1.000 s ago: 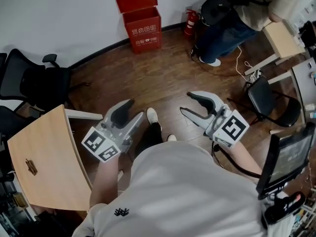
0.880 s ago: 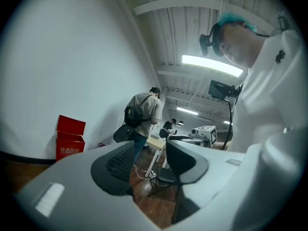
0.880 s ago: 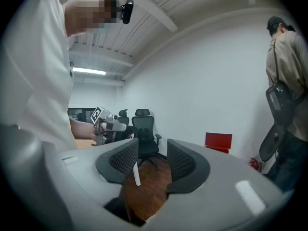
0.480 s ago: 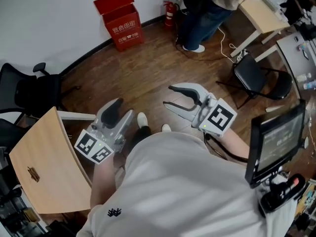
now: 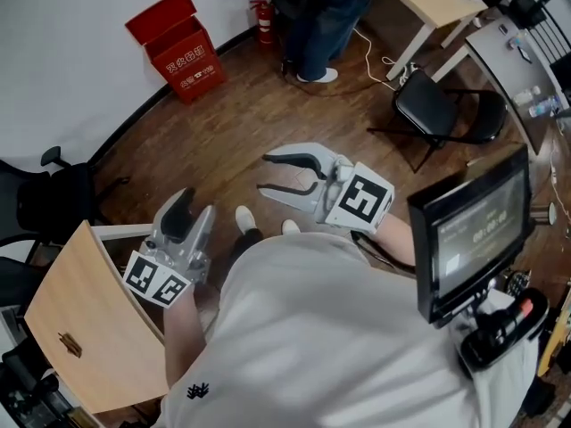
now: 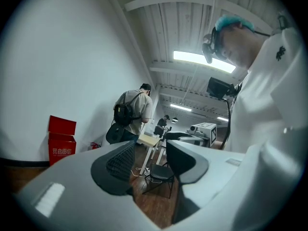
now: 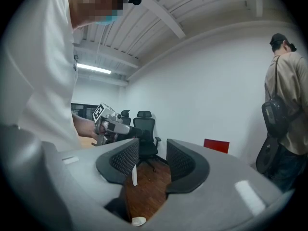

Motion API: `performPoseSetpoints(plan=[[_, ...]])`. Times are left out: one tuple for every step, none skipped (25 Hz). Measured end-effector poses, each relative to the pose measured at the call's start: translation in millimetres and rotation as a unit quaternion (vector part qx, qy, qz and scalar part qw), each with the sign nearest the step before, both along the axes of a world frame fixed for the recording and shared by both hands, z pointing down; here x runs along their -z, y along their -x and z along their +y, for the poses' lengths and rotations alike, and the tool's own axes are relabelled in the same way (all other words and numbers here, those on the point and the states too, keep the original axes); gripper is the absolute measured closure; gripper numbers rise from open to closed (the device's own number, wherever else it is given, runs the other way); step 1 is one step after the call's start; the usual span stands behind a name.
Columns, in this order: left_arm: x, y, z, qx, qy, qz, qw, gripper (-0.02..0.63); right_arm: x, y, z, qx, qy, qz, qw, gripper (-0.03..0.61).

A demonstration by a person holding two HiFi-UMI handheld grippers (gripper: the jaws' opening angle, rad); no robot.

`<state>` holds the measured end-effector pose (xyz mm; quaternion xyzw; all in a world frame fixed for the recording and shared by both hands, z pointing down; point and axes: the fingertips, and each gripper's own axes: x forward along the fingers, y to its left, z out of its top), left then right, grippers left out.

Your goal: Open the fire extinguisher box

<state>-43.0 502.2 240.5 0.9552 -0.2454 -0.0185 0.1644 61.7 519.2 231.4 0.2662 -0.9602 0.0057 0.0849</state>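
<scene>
A: Where is the box found?

B: The box (image 5: 176, 47) is set on the floor (image 5: 268, 105) against the wall (image 5: 71, 78), well apart from both hand-held grippers; its lid is raised and tipped back toward the wall; white characters are printed on its front, too small to be read.

A: What is seen near it?

B: An extinguisher (image 5: 265, 22) is stood at the wall, to the box's right in the head view; a person (image 5: 312, 7) with a backpack is stood just beside the extinguisher; a black chair (image 5: 442, 114) is placed further right.

A: How are the hand-held grippers held?

B: The left hand-held gripper (image 5: 189, 210) is held low, beside a bench (image 5: 80, 328); its jaws are spread and nothing is caught between the pads; only floor and the chair are seen through the gap. The right hand-held gripper (image 5: 266, 175) is carried out over the floor; its jaws are likewise parted and nothing is pinched.

A: Is either one pointed at the box?

B: In the left gripper view the box is seen at the far left, off the line of the jaws; in the right gripper view only its red lid is seen, past the right jaw, and the left hand-held gripper is seen beyond the left jaw.
</scene>
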Motion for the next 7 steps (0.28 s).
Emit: performPoseSetpoints(plan=[[-0.7, -1.7, -0.6, 0.0, 0.001, 0.0, 1.0, 0.413, -0.3, -1.4, -0.1, 0.0, 0.0, -0.001, 1.0, 0.396], [-0.6, -3.5, -1.6, 0.0, 0.002, 0.001, 1.0, 0.413, -0.4, -2.7, -0.8, -0.001, -0.001, -0.001, 1.0, 0.396], [0.0, -5.6, -2.7, -0.001, 0.002, 0.003, 1.0, 0.413, -0.2, -3.9, -1.9, -0.001, -0.003, -0.002, 1.0, 0.396], [0.8, -8.0, -3.8, -0.003, 0.001, 0.004, 1.0, 0.413, 0.1, -5.0, -3.3, -0.001, -0.004, -0.002, 1.0, 0.396], [1.5, -10.5, -4.9, -0.005, -0.001, 0.004, 1.0, 0.413, 0.5, -6.2, -4.8, -0.002, -0.005, -0.003, 1.0, 0.396], [2.2, -13.1, -6.1, -0.008, -0.002, 0.004, 1.0, 0.413, 0.8, -7.4, -6.4, -0.003, -0.005, -0.003, 1.0, 0.396], [2.9, -15.7, -7.2, -0.011, -0.003, 0.003, 0.9999, 0.413, 1.1, -8.7, -7.8, -0.003, -0.006, -0.003, 1.0, 0.396]])
